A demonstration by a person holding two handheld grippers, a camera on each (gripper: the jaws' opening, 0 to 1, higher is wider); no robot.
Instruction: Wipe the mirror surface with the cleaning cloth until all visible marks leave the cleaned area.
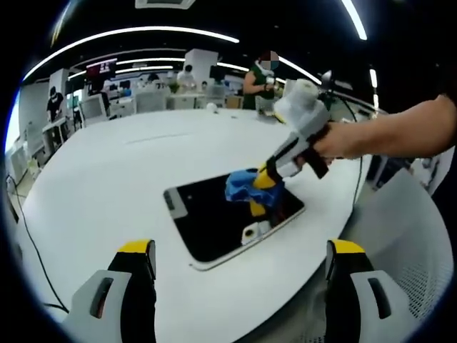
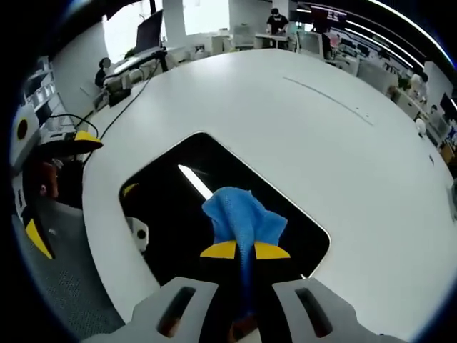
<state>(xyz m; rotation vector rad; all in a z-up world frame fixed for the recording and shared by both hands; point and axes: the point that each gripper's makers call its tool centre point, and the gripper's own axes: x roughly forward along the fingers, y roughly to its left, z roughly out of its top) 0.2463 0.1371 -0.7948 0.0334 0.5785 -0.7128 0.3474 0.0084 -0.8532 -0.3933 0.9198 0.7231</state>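
Table (image 1: pixel 143 164): large, white, round-edged; bears the mirror. A thin seam line runs across its far part in both views.
Room behind: open office with desks, monitors, ceiling strip lights and several people at the far side, seen in the left gripper view.
Mirror (image 1: pixel 207 218): flat dark rectangular panel with rounded corners and a pale rim, lying on the table close to its near edge; its glass reflects a ceiling light as a bright streak in the right gripper view (image 2: pixel 178 193).
Right gripper (image 1: pixel 265 187): held in a person's hand (image 1: pixel 343 141), reaching in from the right of the left gripper view; yellow-tipped jaws drawn together and clamped on the cloth, pressing it down on the mirror. In its own view (image 2: pixel 245 250) the tips meet over the blue fabric.
Left gripper (image 1: pixel 241 250): jaws spread wide, nothing between them, hovering at the table's near edge, apart from the mirror.
Cleaning cloth (image 2: pixel 239 214): blue, bunched; rests on the mirror's glass, toward the middle (image 1: pixel 239 184).
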